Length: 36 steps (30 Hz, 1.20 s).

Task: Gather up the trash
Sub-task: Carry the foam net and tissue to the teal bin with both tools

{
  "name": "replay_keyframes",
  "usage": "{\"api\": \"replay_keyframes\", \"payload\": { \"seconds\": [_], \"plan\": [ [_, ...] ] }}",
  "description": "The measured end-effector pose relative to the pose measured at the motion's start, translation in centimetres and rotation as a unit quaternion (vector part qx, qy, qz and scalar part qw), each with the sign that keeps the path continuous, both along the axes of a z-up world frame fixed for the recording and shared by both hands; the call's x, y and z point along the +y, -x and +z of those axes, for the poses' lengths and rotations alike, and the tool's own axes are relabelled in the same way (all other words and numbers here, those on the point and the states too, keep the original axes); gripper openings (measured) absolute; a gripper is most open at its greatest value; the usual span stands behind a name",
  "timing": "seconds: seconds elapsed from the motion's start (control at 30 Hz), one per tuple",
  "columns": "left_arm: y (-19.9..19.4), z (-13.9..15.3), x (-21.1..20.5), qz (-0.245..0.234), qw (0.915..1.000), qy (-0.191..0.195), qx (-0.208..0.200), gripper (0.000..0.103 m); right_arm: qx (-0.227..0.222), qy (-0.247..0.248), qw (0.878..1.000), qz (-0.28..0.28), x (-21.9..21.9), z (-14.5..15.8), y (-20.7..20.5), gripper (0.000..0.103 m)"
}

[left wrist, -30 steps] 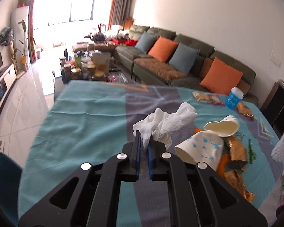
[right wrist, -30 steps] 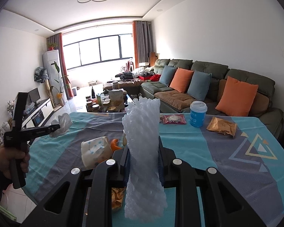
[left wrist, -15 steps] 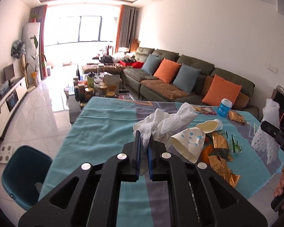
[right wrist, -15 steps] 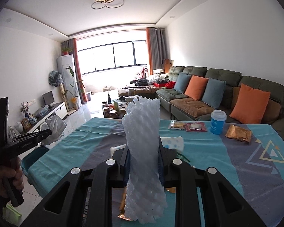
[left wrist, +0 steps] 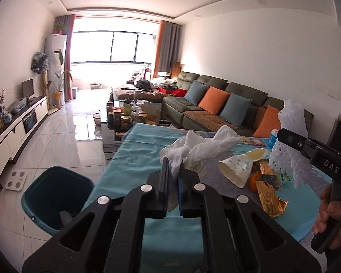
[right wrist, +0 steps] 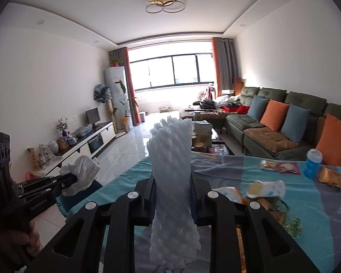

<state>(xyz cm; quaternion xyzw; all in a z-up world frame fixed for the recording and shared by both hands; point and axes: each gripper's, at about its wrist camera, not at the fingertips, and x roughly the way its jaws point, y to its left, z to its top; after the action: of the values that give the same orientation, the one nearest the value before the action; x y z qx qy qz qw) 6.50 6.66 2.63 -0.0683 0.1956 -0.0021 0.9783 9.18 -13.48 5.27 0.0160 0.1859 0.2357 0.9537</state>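
My left gripper (left wrist: pixel 172 170) is shut on a crumpled white tissue (left wrist: pixel 200 147), held above the table's left end. A teal trash bin (left wrist: pixel 56 195) stands on the floor below and to the left of it. My right gripper (right wrist: pixel 171 182) is shut on a white foam net sleeve (right wrist: pixel 172 173) that stands upright between its fingers. The left gripper with the tissue (right wrist: pixel 81 173) shows at the left of the right wrist view, over the bin (right wrist: pixel 79 200). The foam sleeve (left wrist: pixel 291 136) appears at the right of the left wrist view.
On the teal tablecloth (left wrist: pixel 147 150) lie paper cups (left wrist: pixel 236 170), gold foil wrappers (left wrist: pixel 268 198), orange peel, snack packets (right wrist: pixel 279 167) and a blue cup (right wrist: pixel 312 162). A coffee table with jars (left wrist: pixel 125 118), a green sofa (right wrist: pixel 272 122) and a TV cabinet (left wrist: pixel 11 132) stand beyond.
Both grippers have swung left and risen a little with their loads. The bin has come into view beside the table's end, and the left gripper now hangs nearer to it.
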Motion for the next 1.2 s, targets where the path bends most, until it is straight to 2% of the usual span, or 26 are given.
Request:
{"api": "replay_keyframes", "payload": {
  "seconds": [0.23, 0.57, 0.83, 0.93, 1.2],
  "plan": [
    [2.1, 0.2, 4.2, 0.053, 0.9985, 0.014, -0.009, 0.007, -0.005, 0.002, 0.999, 0.052, 4.7, 0.7, -0.3, 0.022],
    [3.8, 0.0, 9.4, 0.119, 0.9928, 0.010, -0.006, 0.008, 0.010, 0.007, 0.989, 0.144, 13.0, 0.5, -2.3, 0.023],
    [3.5, -1.7, 14.8, 0.175, 0.9841, 0.008, 0.025, 0.008, 0.049, 0.017, 0.971, 0.231, 20.7, -0.4, -4.5, 0.024],
    [3.1, -2.3, 17.0, 0.199, 0.9793, 0.008, 0.037, 0.009, 0.077, 0.020, 0.962, 0.263, 23.6, -1.2, -5.6, 0.024],
    [1.1, -4.6, 22.6, 0.243, 0.9666, 0.011, 0.081, 0.010, 0.134, 0.048, 0.942, 0.305, 29.8, -3.7, -7.9, 0.024]
  ]
}}
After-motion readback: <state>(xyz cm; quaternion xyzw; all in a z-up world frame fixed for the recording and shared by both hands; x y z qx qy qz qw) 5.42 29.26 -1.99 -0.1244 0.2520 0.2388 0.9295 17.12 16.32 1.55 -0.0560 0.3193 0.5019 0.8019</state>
